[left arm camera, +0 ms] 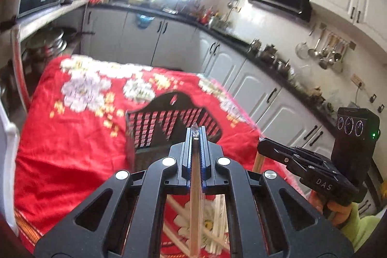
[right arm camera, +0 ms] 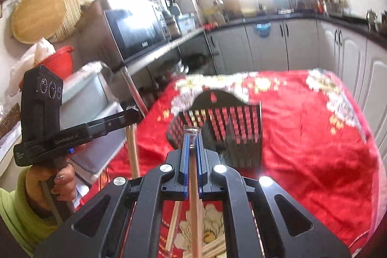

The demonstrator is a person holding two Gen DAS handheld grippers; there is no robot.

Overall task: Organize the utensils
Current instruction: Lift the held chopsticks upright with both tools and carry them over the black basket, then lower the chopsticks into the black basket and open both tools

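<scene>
In the left wrist view my left gripper [left arm camera: 195,134] is shut on a pale wooden chopstick [left arm camera: 194,197] in a clear wrapper; the stick hangs down below the jaws. Ahead of it a black perforated utensil holder [left arm camera: 169,122] stands on the red floral cloth [left arm camera: 72,149]. My right gripper [left arm camera: 262,143] is at the right with another chopstick [left arm camera: 257,162] hanging from it. In the right wrist view the right gripper [right arm camera: 192,137] is shut on its chopstick [right arm camera: 194,209], just before the holder [right arm camera: 232,129]. The left gripper [right arm camera: 135,113] holds its stick [right arm camera: 132,149] at the left.
Several loose chopsticks [left arm camera: 217,221] lie on the cloth under the grippers, also seen as loose chopsticks [right arm camera: 174,226]. White kitchen cabinets [left arm camera: 241,79] run behind and right of the table. A shelf with a microwave [right arm camera: 135,33] and a metal post [right arm camera: 134,91] stands left.
</scene>
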